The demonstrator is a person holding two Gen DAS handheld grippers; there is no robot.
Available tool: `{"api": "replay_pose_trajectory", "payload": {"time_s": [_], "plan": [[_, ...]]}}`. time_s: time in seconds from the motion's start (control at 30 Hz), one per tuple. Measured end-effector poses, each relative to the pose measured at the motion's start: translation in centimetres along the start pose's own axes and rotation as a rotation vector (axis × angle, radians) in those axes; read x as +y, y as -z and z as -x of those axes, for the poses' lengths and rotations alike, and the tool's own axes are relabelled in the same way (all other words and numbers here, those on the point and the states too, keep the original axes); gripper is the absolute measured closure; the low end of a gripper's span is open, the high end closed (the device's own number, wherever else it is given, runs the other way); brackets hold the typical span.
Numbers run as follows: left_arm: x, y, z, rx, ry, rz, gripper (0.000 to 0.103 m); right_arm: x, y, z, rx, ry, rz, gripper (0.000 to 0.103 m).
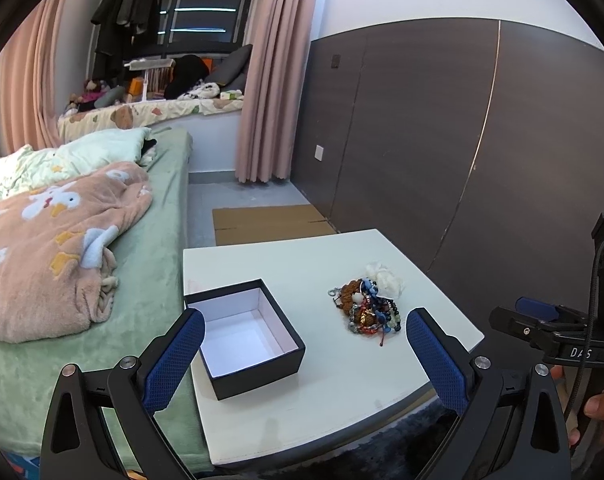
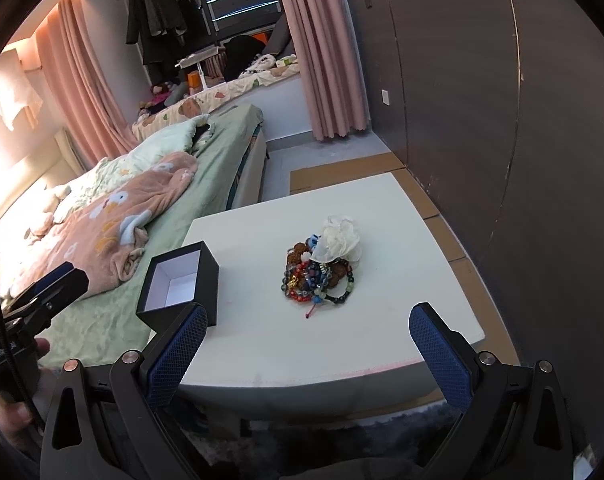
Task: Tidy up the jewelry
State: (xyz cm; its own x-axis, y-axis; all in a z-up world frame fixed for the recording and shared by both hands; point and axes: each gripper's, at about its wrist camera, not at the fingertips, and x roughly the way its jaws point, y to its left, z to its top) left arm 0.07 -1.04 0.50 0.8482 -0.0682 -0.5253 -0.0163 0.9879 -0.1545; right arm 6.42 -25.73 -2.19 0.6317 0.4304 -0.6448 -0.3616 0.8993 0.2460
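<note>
A heap of bead bracelets (image 1: pixel 368 307) (image 2: pixel 320 278) with a white fabric flower (image 1: pixel 384 277) (image 2: pixel 340 238) lies on the white table (image 1: pixel 334 380) (image 2: pixel 374 328). A black box (image 1: pixel 244 336) (image 2: pixel 180 282) with a white lining stands open and empty at the table's left side. My left gripper (image 1: pixel 304 354) hovers open near the table's front edge, its blue pads (image 1: pixel 174 360) spread to either side of the box and the heap. My right gripper (image 2: pixel 308 350) is open too, in front of the heap, holding nothing. Each gripper shows at the edge of the other's view.
A bed (image 1: pixel 150 264) (image 2: pixel 206 184) with a green sheet and a pink blanket (image 1: pixel 58 240) runs along the table's left. A dark panelled wall (image 1: pixel 442 120) stands to the right. Flat cardboard (image 1: pixel 270 224) (image 2: pixel 342 174) lies on the floor behind the table. A hand (image 1: pixel 600 404) holds the right gripper.
</note>
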Motion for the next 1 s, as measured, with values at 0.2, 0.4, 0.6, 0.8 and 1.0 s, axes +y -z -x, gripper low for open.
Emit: {"api": "replay_pose_trajectory", "payload": {"time_s": [0.2,0.4,0.6,0.8,1.0], "plan": [[0.07,-0.02,0.12,-0.001,0.002,0.004,0.002,-0.19,-0.08,0.12,-0.006,-0.002,0.004,0.0],[0.21,-0.04,0.27,-0.001,0.006,0.01,0.002,-0.07,-0.12,0.19,-0.008,0.0,0.005,0.0],[0.27,-0.05,0.31,-0.002,0.004,0.008,0.002,0.03,-0.14,0.28,-0.012,0.005,0.004,0.0],[0.28,-0.08,0.31,-0.003,0.004,0.009,0.002,-0.2,-0.24,0.46,-0.013,0.015,-0.001,0.0],[0.39,-0.07,0.42,-0.004,0.003,0.009,0.002,-0.36,-0.18,0.62,-0.014,0.028,-0.012,0.0]]}}
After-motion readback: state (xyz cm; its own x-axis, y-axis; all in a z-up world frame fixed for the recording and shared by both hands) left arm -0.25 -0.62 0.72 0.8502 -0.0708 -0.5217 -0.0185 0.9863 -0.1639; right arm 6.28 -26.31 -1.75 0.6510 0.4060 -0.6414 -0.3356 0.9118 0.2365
